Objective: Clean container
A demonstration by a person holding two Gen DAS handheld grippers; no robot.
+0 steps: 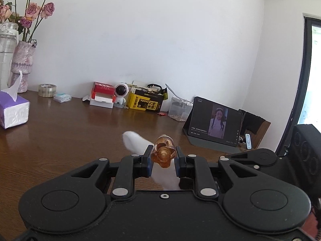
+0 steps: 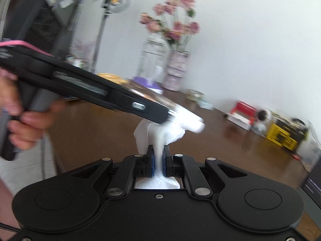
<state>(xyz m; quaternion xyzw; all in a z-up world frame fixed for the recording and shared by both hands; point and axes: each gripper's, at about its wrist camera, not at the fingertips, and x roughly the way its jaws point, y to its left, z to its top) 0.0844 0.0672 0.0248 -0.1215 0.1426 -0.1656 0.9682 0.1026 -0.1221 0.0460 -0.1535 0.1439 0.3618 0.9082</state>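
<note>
Black hand-held gripper (image 1: pixel 163 158), blue finger pads (image 2: pixel 151 165), silver pivot screws

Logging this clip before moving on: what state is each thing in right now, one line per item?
Left hand-held gripper: shut on the amber container.
Amber container: held off the table, white tissue against it.
Right hand-held gripper: shut on the white tissue.
White tissue: bunched, pressed at the left gripper's tip.
Tablet: propped up, screen on.
Tissue box: open, a sheet sticking out.
</note>
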